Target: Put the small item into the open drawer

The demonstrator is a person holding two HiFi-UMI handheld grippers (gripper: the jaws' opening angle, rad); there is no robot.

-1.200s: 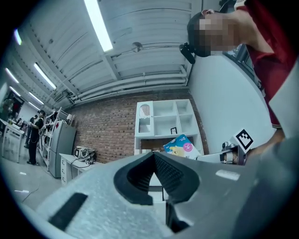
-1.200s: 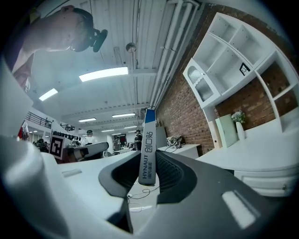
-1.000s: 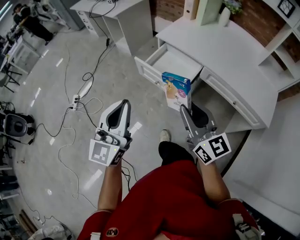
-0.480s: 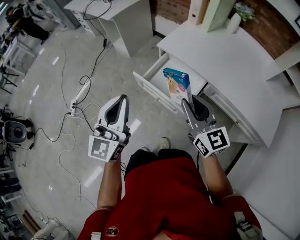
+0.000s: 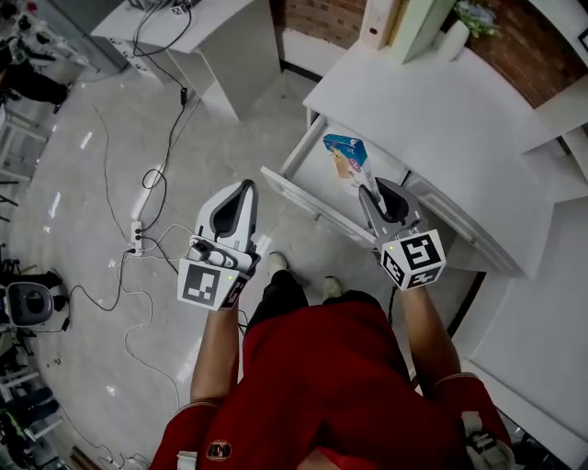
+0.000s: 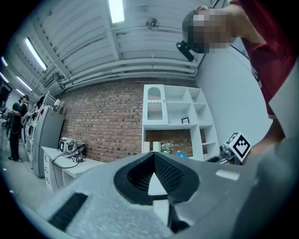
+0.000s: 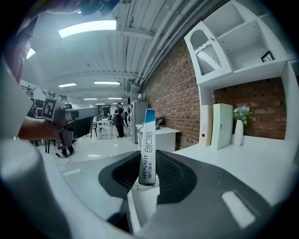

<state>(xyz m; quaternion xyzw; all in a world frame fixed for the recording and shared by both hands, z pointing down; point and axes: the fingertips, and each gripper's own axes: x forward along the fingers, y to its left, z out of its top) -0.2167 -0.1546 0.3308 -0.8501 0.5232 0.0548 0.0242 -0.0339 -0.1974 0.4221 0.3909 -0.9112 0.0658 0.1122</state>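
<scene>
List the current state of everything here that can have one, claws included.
White desk drawer: pulled open.
Right claw: shut on the small blue-and-white cardboard box.
That box: held on edge, over the drawer opening in the head view.
Left claw: shut, empty.

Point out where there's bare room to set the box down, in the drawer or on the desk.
The open drawer looks bare between its left wall and the box in the right gripper. The desktop is free from its front edge back; only the rear by the folders and vase is crowded.
</scene>
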